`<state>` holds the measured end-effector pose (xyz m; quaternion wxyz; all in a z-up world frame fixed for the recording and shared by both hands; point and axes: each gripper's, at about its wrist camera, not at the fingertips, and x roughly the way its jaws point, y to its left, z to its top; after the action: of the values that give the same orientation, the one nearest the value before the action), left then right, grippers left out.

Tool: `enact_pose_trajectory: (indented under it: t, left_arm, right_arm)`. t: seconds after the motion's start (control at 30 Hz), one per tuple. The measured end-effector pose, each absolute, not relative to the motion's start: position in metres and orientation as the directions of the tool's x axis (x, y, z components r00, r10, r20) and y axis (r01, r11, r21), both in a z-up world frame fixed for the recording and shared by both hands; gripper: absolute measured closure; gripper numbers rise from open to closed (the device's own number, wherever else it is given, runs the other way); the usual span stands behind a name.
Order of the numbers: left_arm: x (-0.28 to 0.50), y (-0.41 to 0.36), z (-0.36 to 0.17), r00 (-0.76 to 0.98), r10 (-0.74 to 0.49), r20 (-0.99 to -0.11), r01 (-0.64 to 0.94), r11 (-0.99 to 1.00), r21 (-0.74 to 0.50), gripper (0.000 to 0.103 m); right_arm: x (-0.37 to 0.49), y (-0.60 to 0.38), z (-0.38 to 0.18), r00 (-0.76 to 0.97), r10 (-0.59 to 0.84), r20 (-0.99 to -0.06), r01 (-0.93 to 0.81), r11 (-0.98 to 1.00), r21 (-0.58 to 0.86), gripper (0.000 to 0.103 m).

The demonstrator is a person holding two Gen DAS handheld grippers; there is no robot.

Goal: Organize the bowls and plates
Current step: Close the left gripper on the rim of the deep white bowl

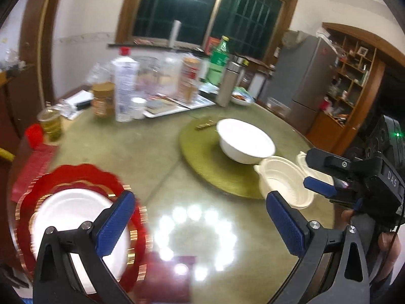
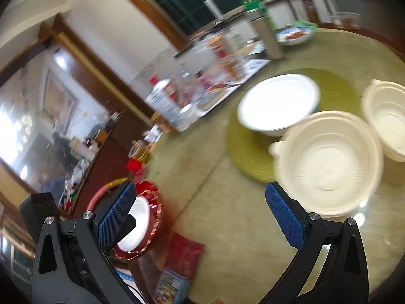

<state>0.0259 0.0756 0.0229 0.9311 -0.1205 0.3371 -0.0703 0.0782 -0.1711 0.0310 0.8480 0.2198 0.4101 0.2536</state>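
White plate [image 1: 76, 210] on red gold-edged scalloped plate [image 1: 76, 174]; white bowl [image 1: 244, 140], olive mat [image 1: 202, 157], cream ribbed bowls [image 2: 329, 162].

Legible text: "DAS", white letters on the black body of the right tongs [image 1: 320, 181], at the right edge of the left wrist view. Labels on the bottles [image 1: 125, 76] at the far side are too blurred to read.

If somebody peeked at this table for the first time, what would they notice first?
Probably the shiny red scalloped plate with a white plate on it, near the table's edge. Then the big white bowl on the round green mat mid-table, with two cream ribbed bowls beside it.
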Motion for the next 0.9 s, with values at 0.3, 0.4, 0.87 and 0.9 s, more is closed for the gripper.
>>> enact_pose_trajectory:
  t: [0.3, 0.4, 0.87, 0.9]
  left_arm:
    - [0.097, 0.052, 0.025, 0.721, -0.257, -0.644, -0.025, 0.918, -0.396, 0.0]
    - [0.121, 0.043, 0.022, 0.723, -0.237, -0.649, -0.052, 0.918, -0.393, 0.0]
    - [0.205, 0.011, -0.012, 0.651, -0.19, -0.735, -0.175, 0.904, -0.389, 0.001]
    - [0.209, 0.01, -0.014, 0.648, -0.183, -0.739, -0.183, 0.905, -0.385, 0.001]
  right_arm:
    - [0.14, -0.231, 0.026, 0.507, 0.573, -0.643, -0.106, 0.782, 0.614, 0.0]
    - [0.168, -0.243, 0.02, 0.504, 0.578, -0.642, -0.047, 0.76, 0.648, 0.0]
    - [0.257, -0.243, -0.012, 0.42, 0.531, -0.736, 0.039, 0.8, 0.599, 0.011]
    - [0.261, -0.243, -0.014, 0.411, 0.52, -0.749, 0.039, 0.81, 0.585, 0.015]
